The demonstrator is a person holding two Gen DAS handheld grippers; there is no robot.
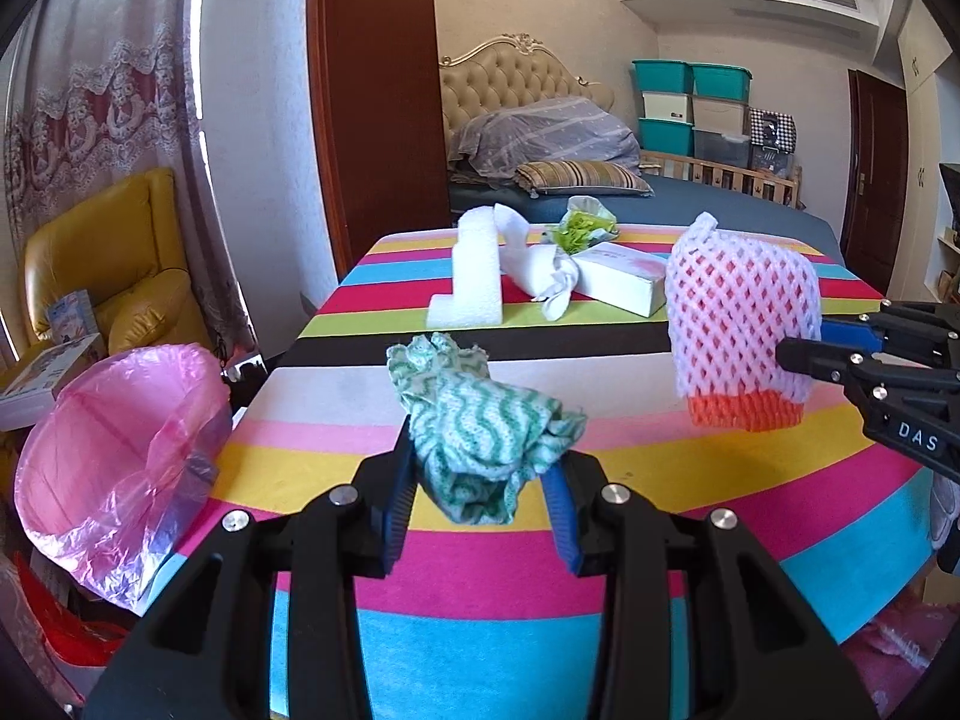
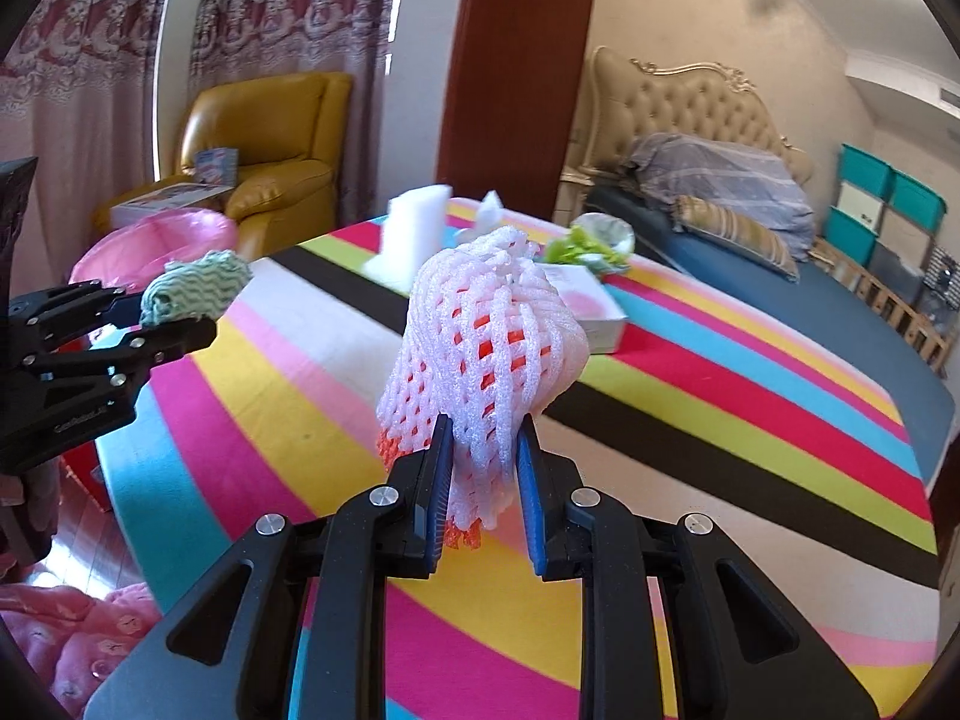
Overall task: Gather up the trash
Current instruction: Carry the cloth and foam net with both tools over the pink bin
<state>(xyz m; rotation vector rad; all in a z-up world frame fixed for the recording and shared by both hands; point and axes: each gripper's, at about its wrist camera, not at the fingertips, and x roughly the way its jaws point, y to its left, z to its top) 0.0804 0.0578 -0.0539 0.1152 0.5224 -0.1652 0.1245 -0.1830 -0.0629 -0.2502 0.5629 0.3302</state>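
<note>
My left gripper (image 1: pixel 480 468) is shut on a crumpled green-and-white cloth (image 1: pixel 480 426) and holds it above the striped table (image 1: pixel 420 630). It also shows at the left of the right wrist view (image 2: pixel 198 312). My right gripper (image 2: pixel 483 444) is shut on a white-and-orange foam fruit net (image 2: pixel 486 348), lifted above the table. In the left wrist view the net (image 1: pixel 741 324) hangs at the right. A bin with a pink bag (image 1: pixel 114 462) stands left of the table.
At the table's far end lie a white foam block (image 1: pixel 474 270), crumpled white paper (image 1: pixel 540 270), a white box (image 1: pixel 624 282) and a green-filled wrapper (image 1: pixel 585 225). A yellow armchair (image 1: pixel 114 258) stands behind the bin. A bed (image 1: pixel 690 204) lies beyond the table.
</note>
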